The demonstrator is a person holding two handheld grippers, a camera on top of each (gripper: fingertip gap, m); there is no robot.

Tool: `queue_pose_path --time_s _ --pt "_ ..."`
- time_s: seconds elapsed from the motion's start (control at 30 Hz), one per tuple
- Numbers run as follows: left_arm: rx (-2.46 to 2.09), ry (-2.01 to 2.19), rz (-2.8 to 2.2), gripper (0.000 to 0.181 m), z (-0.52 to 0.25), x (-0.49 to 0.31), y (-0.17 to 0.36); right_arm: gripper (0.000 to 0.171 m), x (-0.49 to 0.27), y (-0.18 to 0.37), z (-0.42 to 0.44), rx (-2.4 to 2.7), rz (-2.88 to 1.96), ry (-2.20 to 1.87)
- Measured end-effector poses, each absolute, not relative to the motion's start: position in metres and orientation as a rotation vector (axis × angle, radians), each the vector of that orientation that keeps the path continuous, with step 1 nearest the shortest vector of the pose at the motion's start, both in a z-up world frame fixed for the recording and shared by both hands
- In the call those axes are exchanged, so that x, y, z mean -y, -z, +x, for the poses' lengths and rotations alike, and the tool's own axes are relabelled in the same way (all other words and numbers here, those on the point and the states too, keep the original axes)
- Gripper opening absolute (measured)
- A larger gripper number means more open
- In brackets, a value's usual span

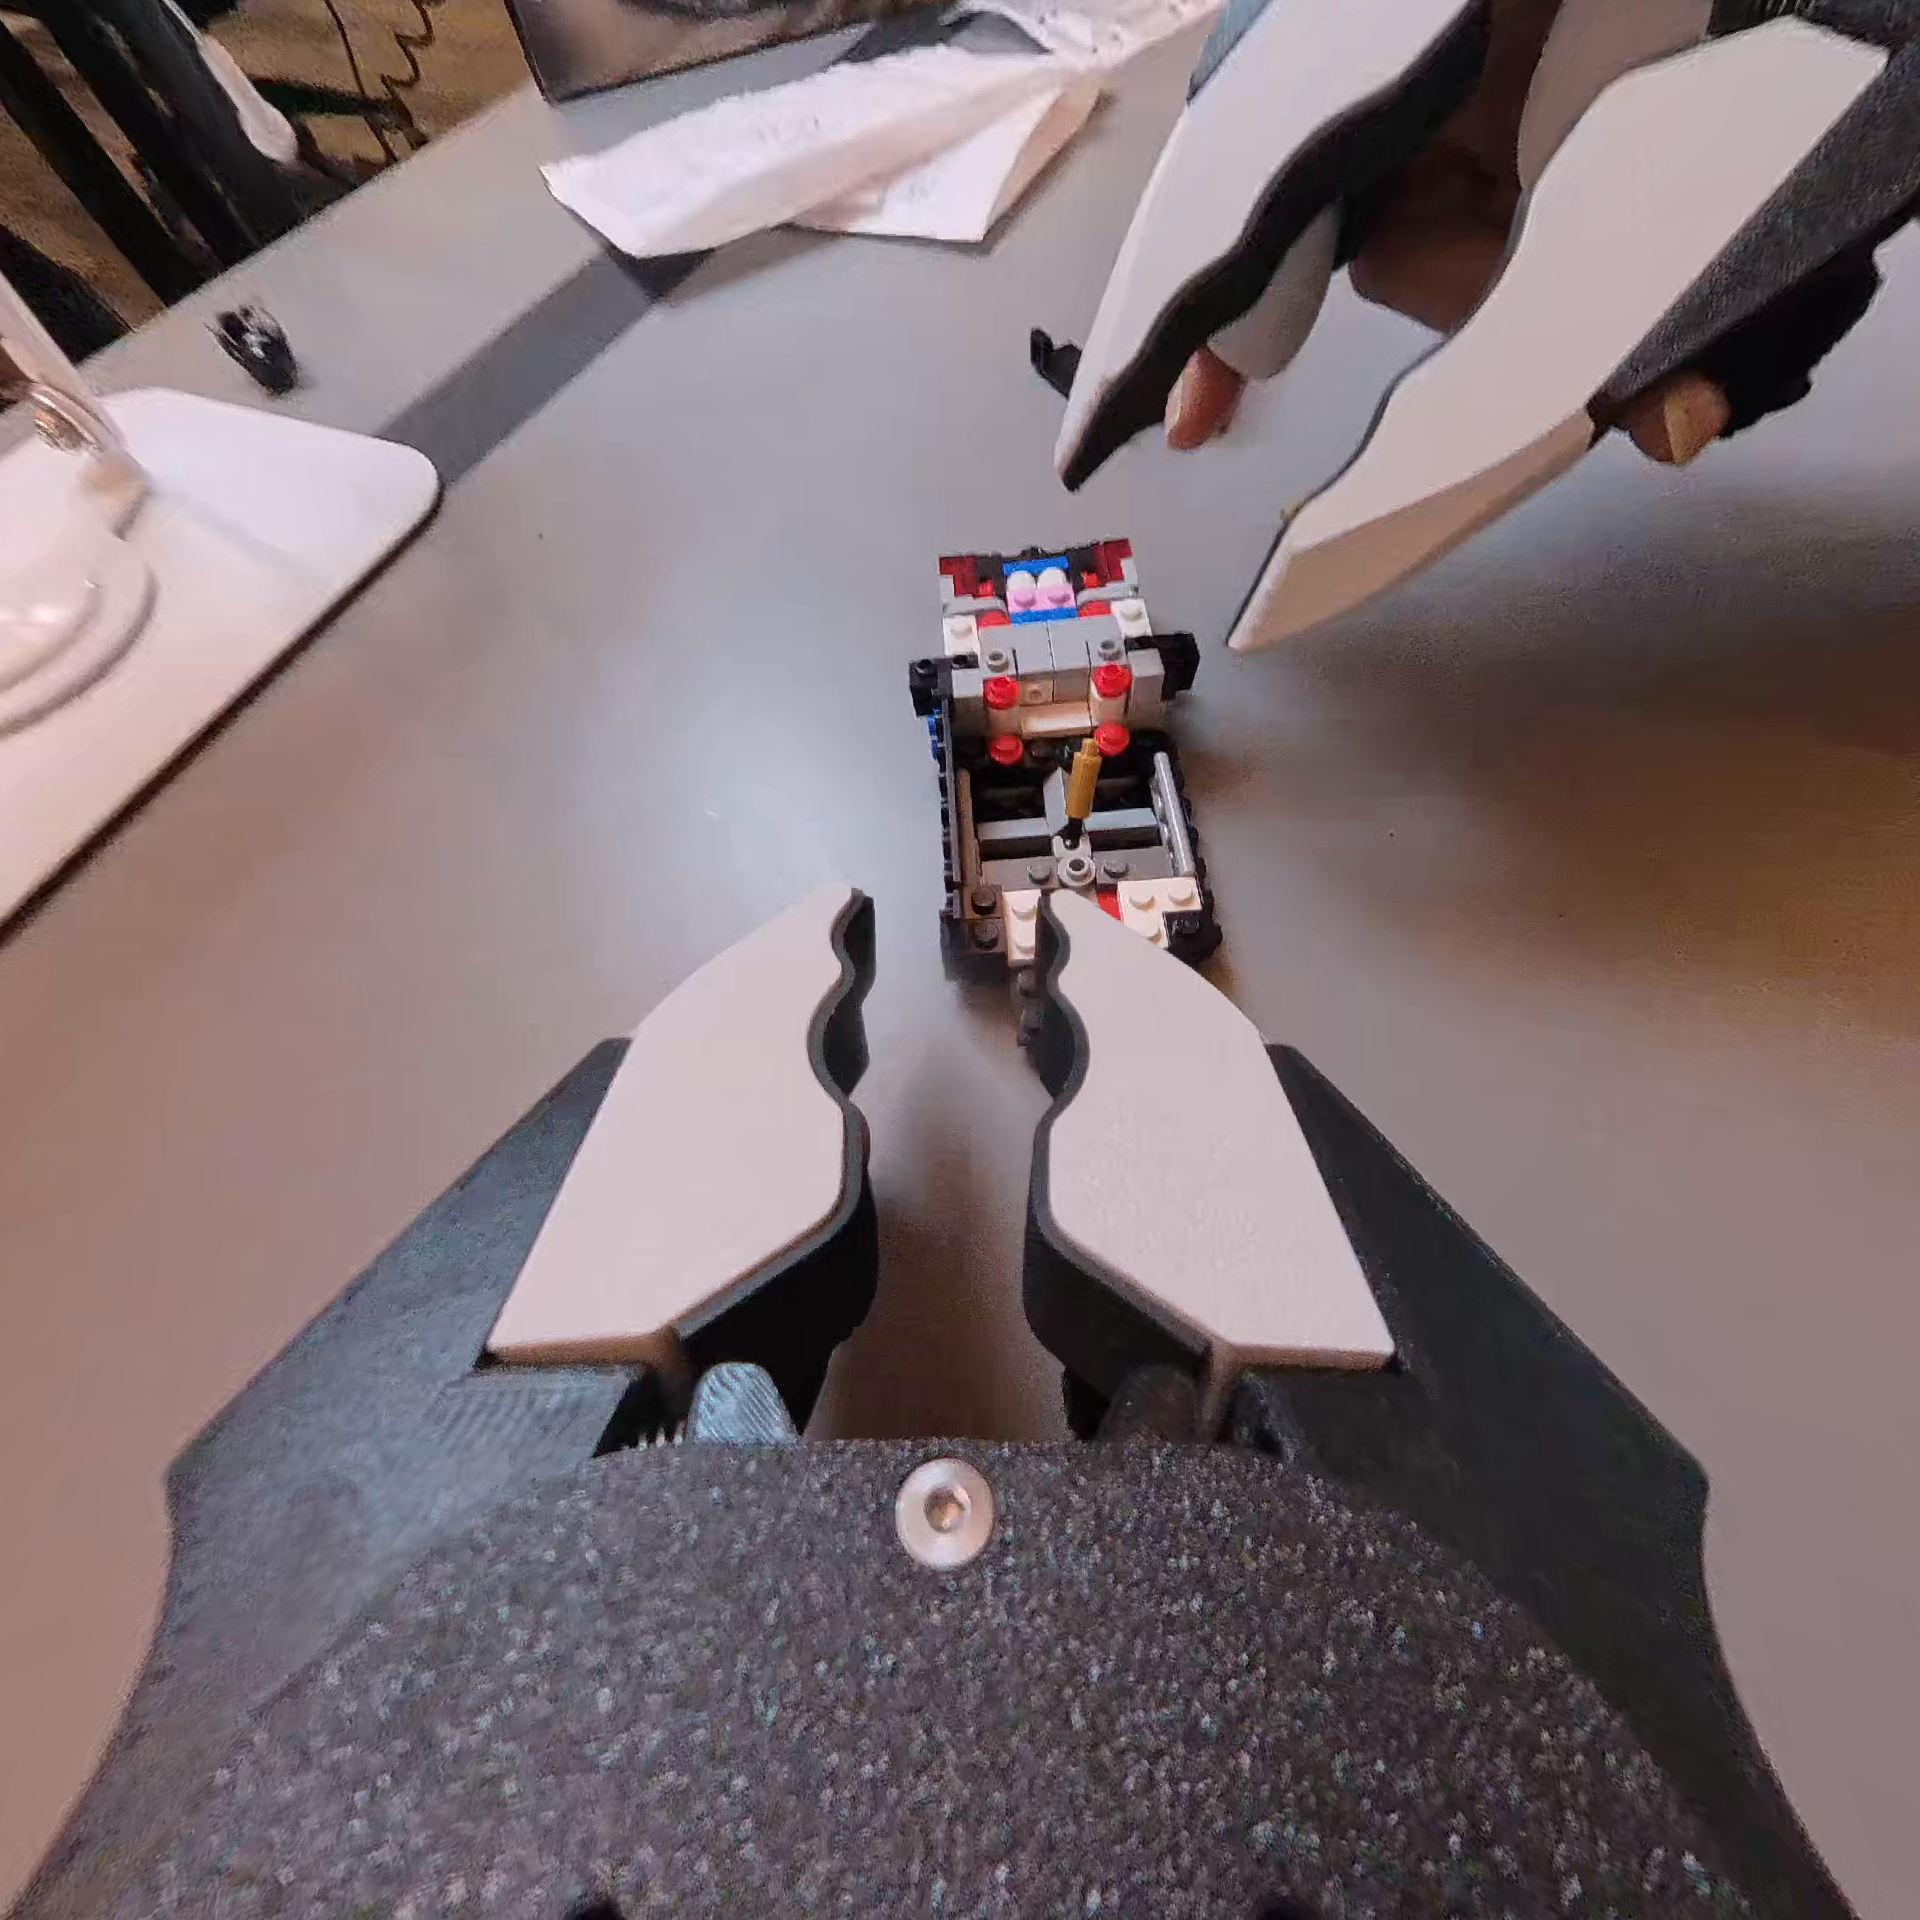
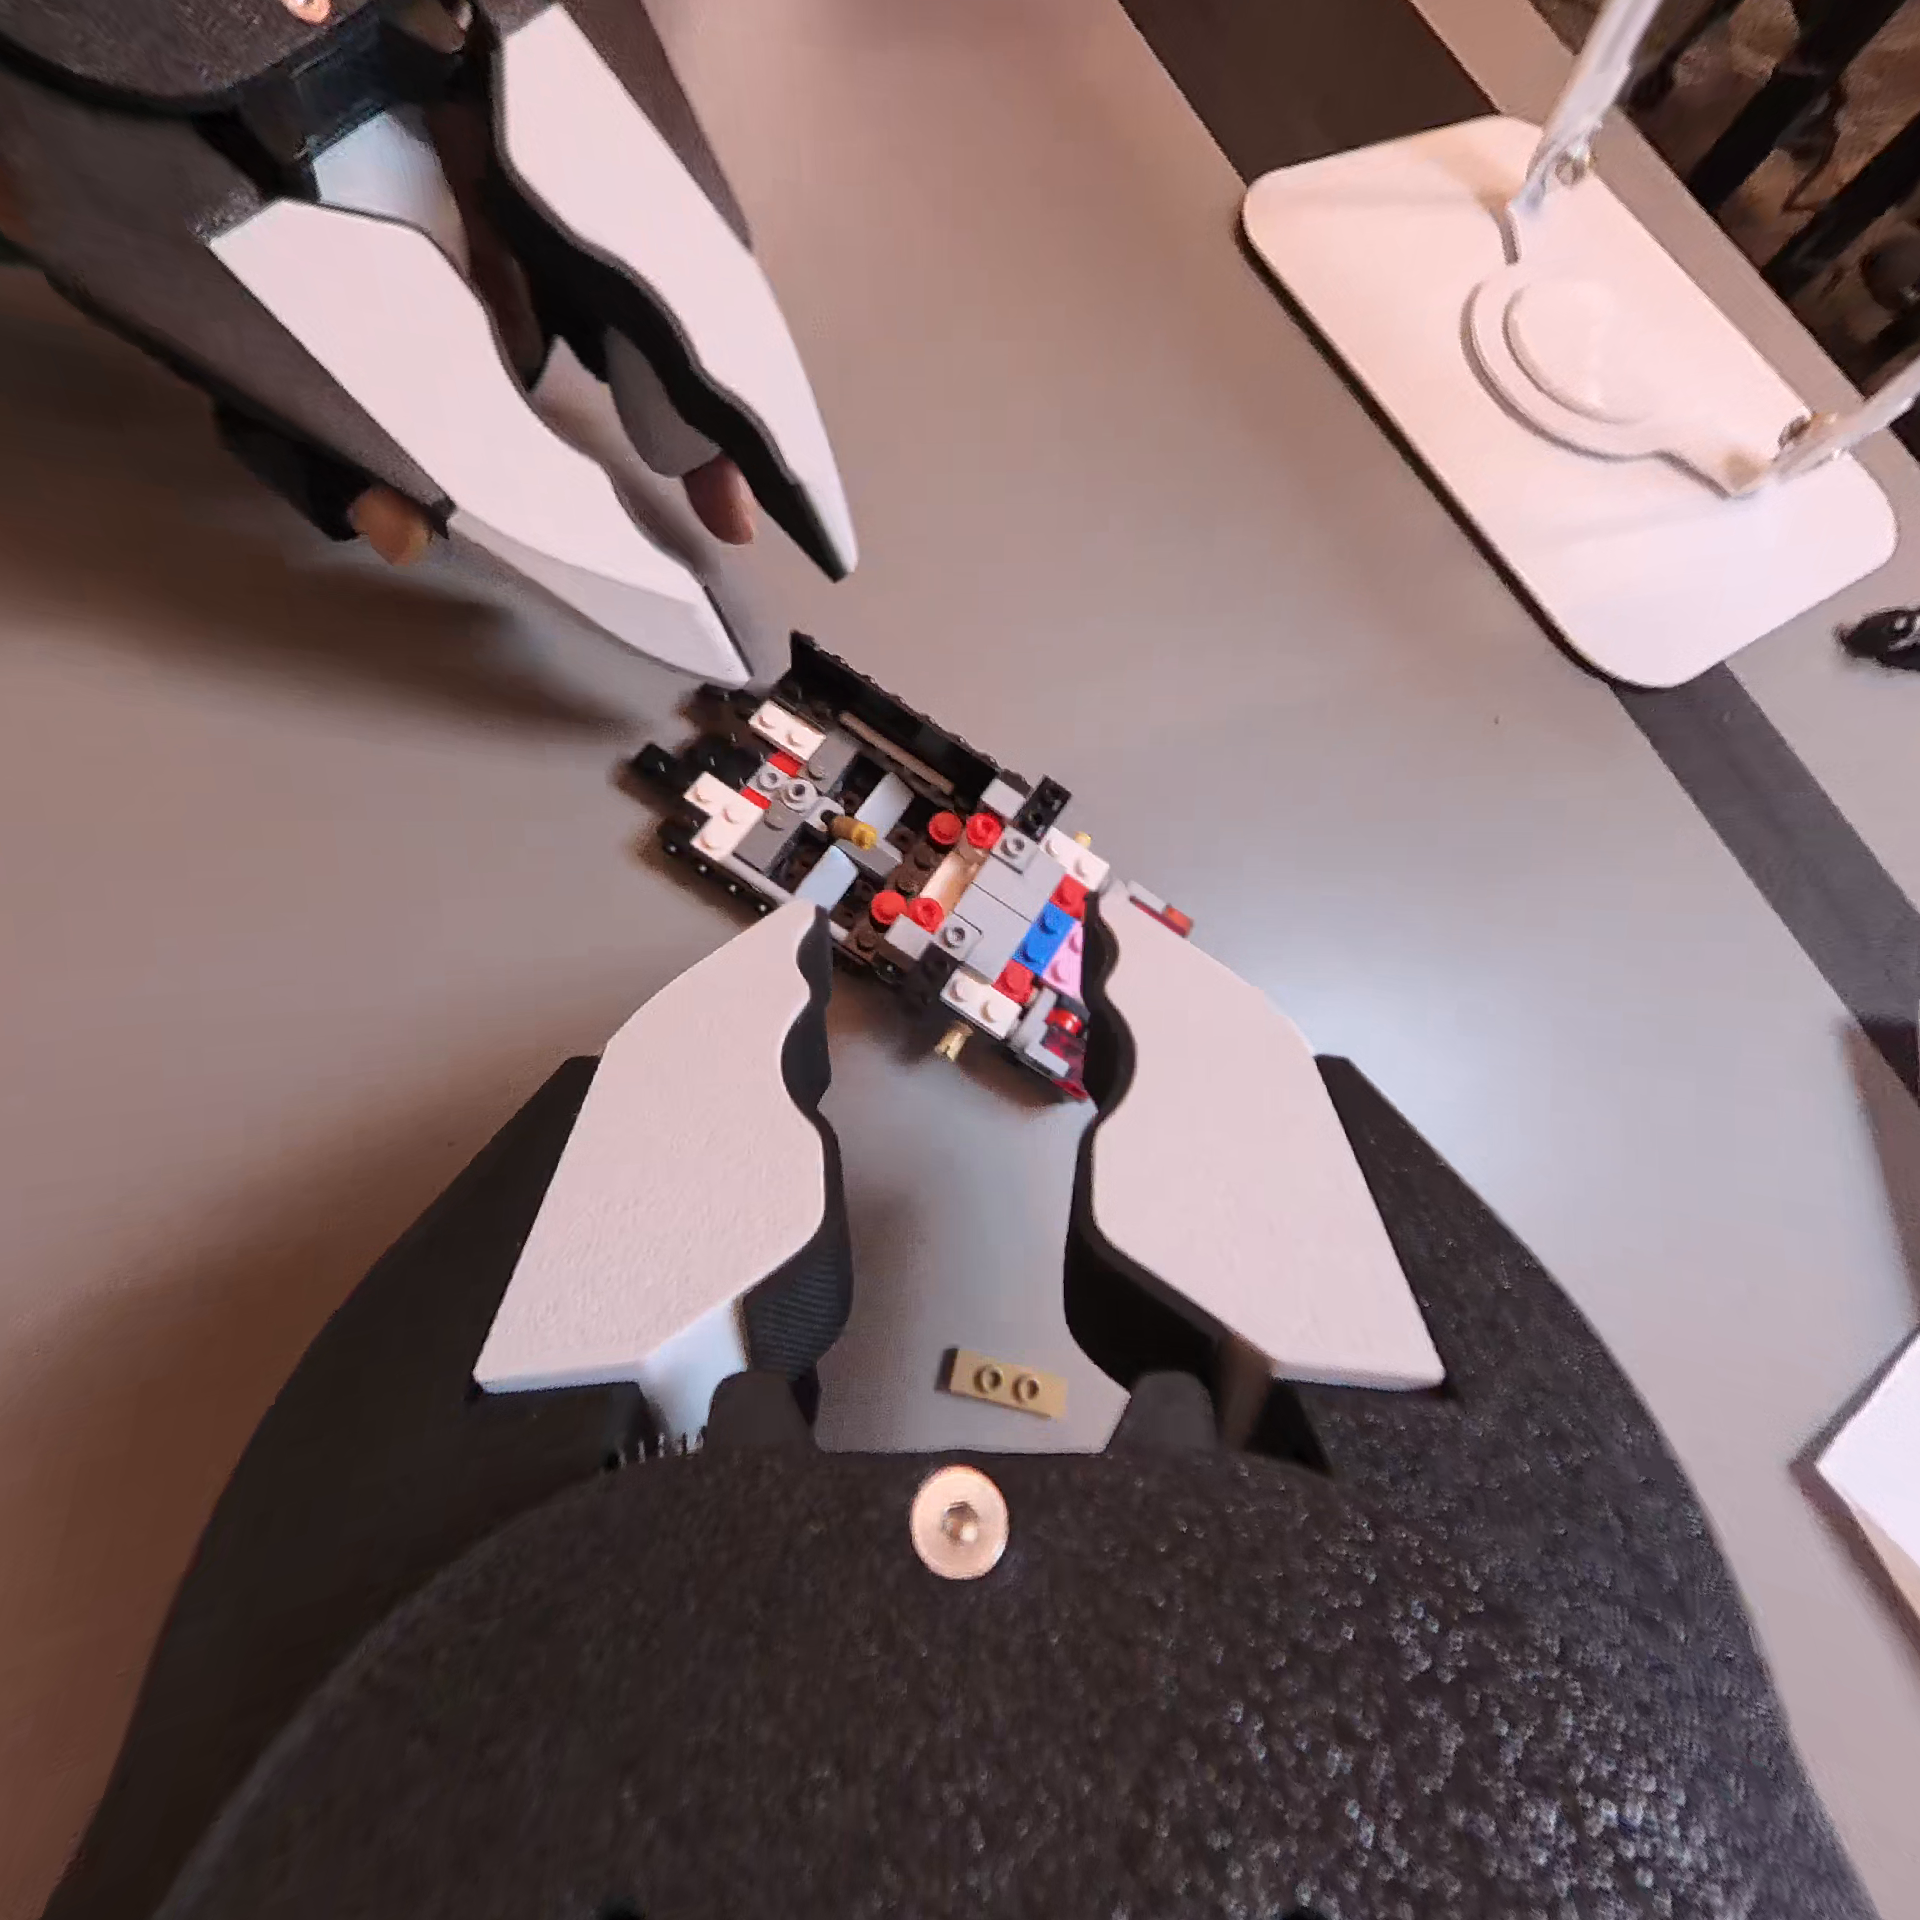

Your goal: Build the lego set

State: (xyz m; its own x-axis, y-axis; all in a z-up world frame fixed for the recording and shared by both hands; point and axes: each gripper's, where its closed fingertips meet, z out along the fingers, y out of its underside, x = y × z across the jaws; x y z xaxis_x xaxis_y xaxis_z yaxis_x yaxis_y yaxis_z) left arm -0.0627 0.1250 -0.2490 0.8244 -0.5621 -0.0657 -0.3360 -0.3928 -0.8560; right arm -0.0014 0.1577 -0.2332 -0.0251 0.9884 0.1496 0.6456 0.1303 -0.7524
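A small brick-built vehicle model (image 1: 1060, 769), black, grey, white and red with a blue and pink end, lies on the grey table (image 1: 623, 727). My left gripper (image 1: 956, 914) is open and empty. Its right fingertip (image 1: 1060, 925) is at the model's near white-and-black end. My right gripper (image 2: 951, 920) is open and empty, its tips over the blue and pink end of the model (image 2: 904, 862). In the left wrist view the right gripper (image 1: 1158, 556) hovers just right of the model's far end. In the right wrist view the left gripper (image 2: 790, 618) points at the model's far corner. A gloved hand holds each gripper.
A tan two-stud plate (image 2: 1005, 1385) lies on the table between my right gripper's fingers. A white stand base (image 1: 156, 582) sits at the left and also shows in the right wrist view (image 2: 1558, 395). Loose papers (image 1: 831, 156) lie at the back. Small black pieces (image 1: 255, 348) (image 1: 1049, 358) lie apart.
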Motion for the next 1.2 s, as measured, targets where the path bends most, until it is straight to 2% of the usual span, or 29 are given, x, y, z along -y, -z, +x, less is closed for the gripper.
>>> queue_pose_path --time_s 0.33,0.7,1.07,1.2 --pt "-0.727 0.182 -2.087 0.014 -0.054 -0.127 0.265 0.044 -0.172 0.238 0.033 1.727 -1.659 -0.626" --pt "-0.777 0.186 -2.125 0.013 -0.046 -0.115 0.265 0.041 -0.181 0.23 0.045 1.664 -1.712 -0.666" --pt "-0.571 0.042 -2.192 0.013 -0.084 -0.127 0.265 0.038 -0.176 0.225 0.034 1.634 -1.68 -0.691" --pt "-0.59 0.058 -2.241 0.015 -0.074 -0.119 0.265 0.038 -0.175 0.228 0.032 1.636 -1.684 -0.691"
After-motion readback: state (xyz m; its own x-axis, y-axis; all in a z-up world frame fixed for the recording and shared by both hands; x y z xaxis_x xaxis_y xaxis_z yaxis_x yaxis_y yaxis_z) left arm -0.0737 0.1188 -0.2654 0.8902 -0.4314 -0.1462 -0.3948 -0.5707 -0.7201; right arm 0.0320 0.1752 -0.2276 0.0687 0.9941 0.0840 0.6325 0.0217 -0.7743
